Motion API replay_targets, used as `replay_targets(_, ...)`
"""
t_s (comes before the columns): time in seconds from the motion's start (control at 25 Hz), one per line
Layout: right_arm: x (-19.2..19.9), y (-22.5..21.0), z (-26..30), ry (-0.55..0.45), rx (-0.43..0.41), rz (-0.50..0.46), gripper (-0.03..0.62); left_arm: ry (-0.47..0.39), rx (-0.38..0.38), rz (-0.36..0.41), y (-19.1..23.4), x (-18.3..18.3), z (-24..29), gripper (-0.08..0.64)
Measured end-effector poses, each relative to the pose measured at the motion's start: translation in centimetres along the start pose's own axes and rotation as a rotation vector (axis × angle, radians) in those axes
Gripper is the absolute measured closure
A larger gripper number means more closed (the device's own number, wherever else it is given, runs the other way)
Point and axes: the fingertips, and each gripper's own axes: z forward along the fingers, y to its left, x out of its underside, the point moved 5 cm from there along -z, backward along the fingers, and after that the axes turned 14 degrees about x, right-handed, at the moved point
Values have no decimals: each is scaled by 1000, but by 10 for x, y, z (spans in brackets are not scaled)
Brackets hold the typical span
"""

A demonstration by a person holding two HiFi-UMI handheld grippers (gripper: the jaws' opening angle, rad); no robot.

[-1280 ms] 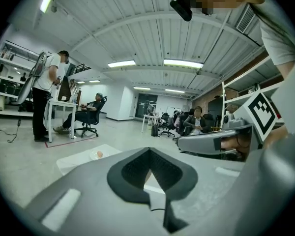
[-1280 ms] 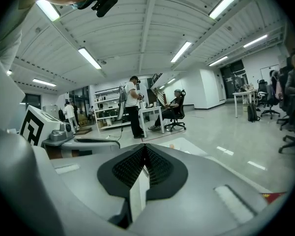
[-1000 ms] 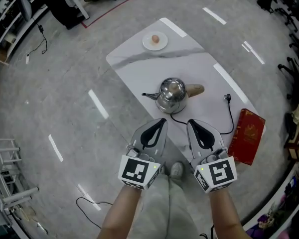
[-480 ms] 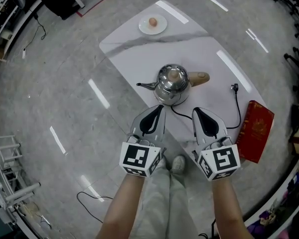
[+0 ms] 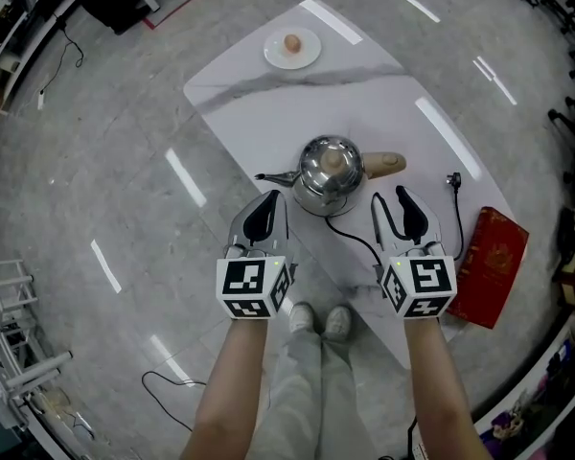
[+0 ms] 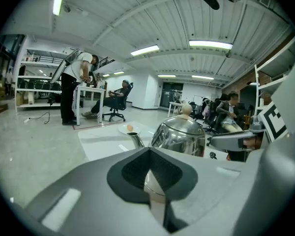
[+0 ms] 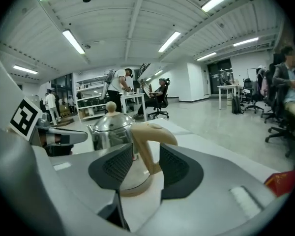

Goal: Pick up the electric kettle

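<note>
A shiny steel electric kettle (image 5: 326, 166) with a beige handle (image 5: 383, 165) and a thin spout stands mid-table; it also shows in the left gripper view as the kettle (image 6: 184, 134). My left gripper (image 5: 265, 209) is shut and empty, just short of the kettle on its spout side. My right gripper (image 5: 402, 209) is open, its jaws having just been opening with nothing between them. In the right gripper view the handle (image 7: 145, 136) stands a little beyond the right gripper (image 7: 146, 167), in line with its gap.
The white marble-look table (image 5: 268, 123) carries a plate with an egg (image 5: 292, 48) at its far end. A black power cord (image 5: 364, 242) runs from the kettle's base to a plug (image 5: 451, 180). A red book (image 5: 494, 262) lies at the table's right edge.
Both grippers have spread apart and now flank the near side of the kettle. The right gripper's jaws have gone from shut to open; the left stays shut.
</note>
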Motion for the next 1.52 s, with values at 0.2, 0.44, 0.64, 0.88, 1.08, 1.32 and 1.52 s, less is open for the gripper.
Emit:
replay_targets(0.2, 14, -19, 31, 42, 122, 23, 353, -17, -31, -11, 17, -6, 12, 555)
replay_targets(0.44, 22, -24, 55, 49, 157, 54, 350, -30, -21, -10, 25, -11, 21, 557)
replay_targets(0.64, 24, -24, 74, 32, 199, 76, 410, -32, -10, -1, 30, -15, 27, 555)
replay_targets(0.88, 35, -25, 89, 58, 195, 225, 488, -33, 21, 11, 30, -15, 30, 555)
replay_targets(1.08, 36, -26, 90, 42, 195, 303, 514, -24, 46, 23, 30, -15, 28, 557)
replay_targets(1.32, 33, -27, 92, 53, 206, 314, 509, -11, 50, 24, 30, -13, 21, 555)
replay_targets(1.52, 28, -25, 88, 42, 247, 296, 509, -9, 39, 18, 35, -15, 11, 557)
